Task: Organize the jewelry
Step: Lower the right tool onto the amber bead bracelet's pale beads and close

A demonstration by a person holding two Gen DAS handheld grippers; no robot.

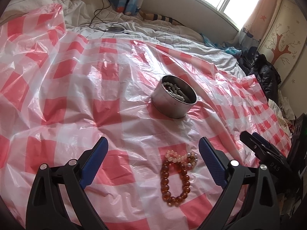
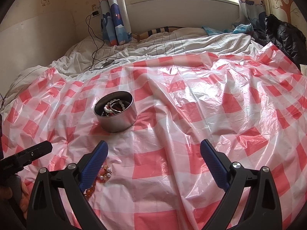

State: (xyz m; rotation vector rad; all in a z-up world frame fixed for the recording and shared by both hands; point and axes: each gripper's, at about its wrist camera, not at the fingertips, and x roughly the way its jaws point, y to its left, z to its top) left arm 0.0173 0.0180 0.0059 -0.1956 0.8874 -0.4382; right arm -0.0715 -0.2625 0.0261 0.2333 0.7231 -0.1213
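A: What is the biggest thing here?

B: The bed (image 2: pixel 172 44), and over it lies a sheet (image 2: pixel 172 115) of red and white checked plastic, much wrinkled. On the sheet stands a round metal tin (image 2: pixel 117 118). Some bead strings and a bangle lie inside it already.

A: And what is outside the tin?

B: An amber bracelet (image 1: pixel 173 180) lies flat on the sheet, nearer than the tin. A small pile of pale beads (image 1: pixel 181 157) touches its far end. How many pieces are in this pile, one cannot tell.

A: How are the grippers?

B: The left gripper (image 1: pixel 153 164) has its fingers wide apart and holds nothing. The bracelet lies between them, closer to the right finger. The right gripper (image 2: pixel 153 164) is also wide open and empty. It is over bare sheet, and the beads are just behind its left finger.

A: So which step is this?

B: It seems the pick of the remaining jewelry, before it goes into the tin. The next move would ask the left gripper to go lower, to close on one side of the bracelet, and not to pinch the thin plastic with it.
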